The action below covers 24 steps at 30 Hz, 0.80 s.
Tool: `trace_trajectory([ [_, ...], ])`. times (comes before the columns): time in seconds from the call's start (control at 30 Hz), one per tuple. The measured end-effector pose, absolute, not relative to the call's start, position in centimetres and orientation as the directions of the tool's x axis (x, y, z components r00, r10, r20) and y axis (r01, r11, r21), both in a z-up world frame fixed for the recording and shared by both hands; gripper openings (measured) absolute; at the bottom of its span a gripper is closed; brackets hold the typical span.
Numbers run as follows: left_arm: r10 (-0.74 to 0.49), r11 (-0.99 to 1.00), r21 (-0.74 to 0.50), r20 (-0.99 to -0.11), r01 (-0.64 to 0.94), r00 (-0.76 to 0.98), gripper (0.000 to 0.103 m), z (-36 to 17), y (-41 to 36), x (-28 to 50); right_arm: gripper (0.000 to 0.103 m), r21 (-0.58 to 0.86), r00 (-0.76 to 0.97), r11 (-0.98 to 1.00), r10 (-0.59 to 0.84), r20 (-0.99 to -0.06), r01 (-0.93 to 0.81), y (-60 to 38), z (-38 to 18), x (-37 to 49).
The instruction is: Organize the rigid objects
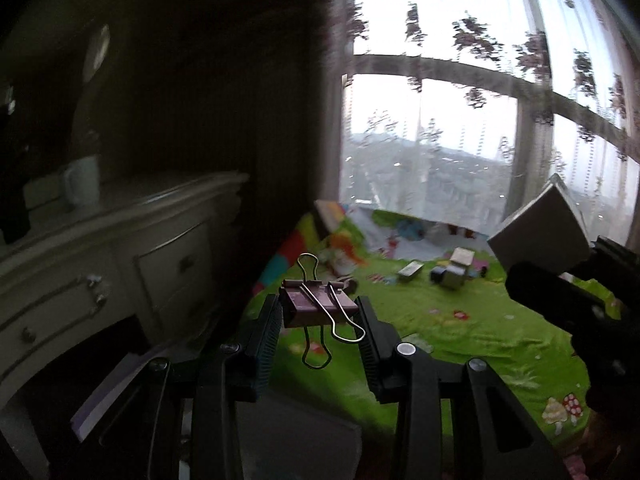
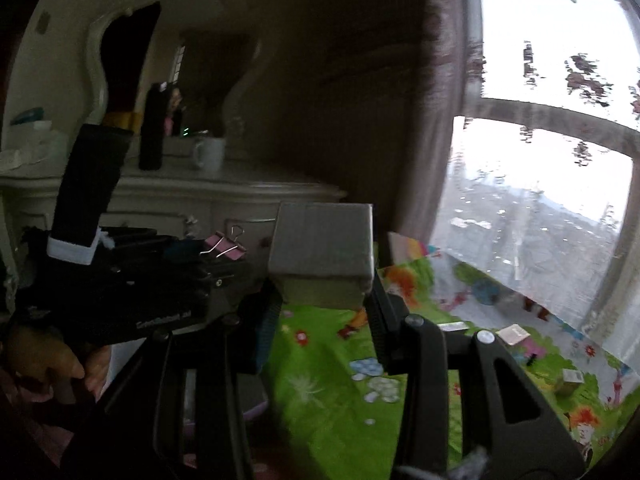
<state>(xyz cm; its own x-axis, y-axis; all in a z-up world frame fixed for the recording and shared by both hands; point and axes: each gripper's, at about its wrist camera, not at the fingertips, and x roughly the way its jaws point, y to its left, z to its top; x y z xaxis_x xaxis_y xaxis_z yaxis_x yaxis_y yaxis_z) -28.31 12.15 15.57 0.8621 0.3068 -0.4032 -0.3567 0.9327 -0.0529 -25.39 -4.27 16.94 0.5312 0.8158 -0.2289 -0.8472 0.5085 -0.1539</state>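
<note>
Our left gripper pinches a binder clip, long axis crosswise between the fingers. Our right gripper clamps a small grey box. Both hang above the green mat; remaining small boxes lie toward one o'clock from the left gripper.

Mug on dresser (left of play mat).

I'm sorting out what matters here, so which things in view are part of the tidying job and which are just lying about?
Part of the job:
- pink binder clip, held in the left gripper
- grey box, held in the right gripper
- small boxes loose on the green play mat

Just lying about:
- white mug on the dresser
- curtain at the window
</note>
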Motion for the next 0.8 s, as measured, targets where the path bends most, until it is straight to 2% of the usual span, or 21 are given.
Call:
trace_trajectory([
  [0.4, 0.319, 0.862, -0.158, -0.571, -0.482, 0.757, 0.039, 10.5, 18.2, -31.0, 0.045, -0.204, 0.361, 0.300, 0.829, -0.428, -0.932, 2.9, 14.4, -27.7],
  [0.8, 0.345, 0.786, -0.184, -0.663, -0.591, 0.664, 0.039, 6.1, 22.2, -32.4, 0.045, -0.180, 0.206, 0.117, 0.751, -0.628, -0.977, 7.8, 8.0, -29.9],
])
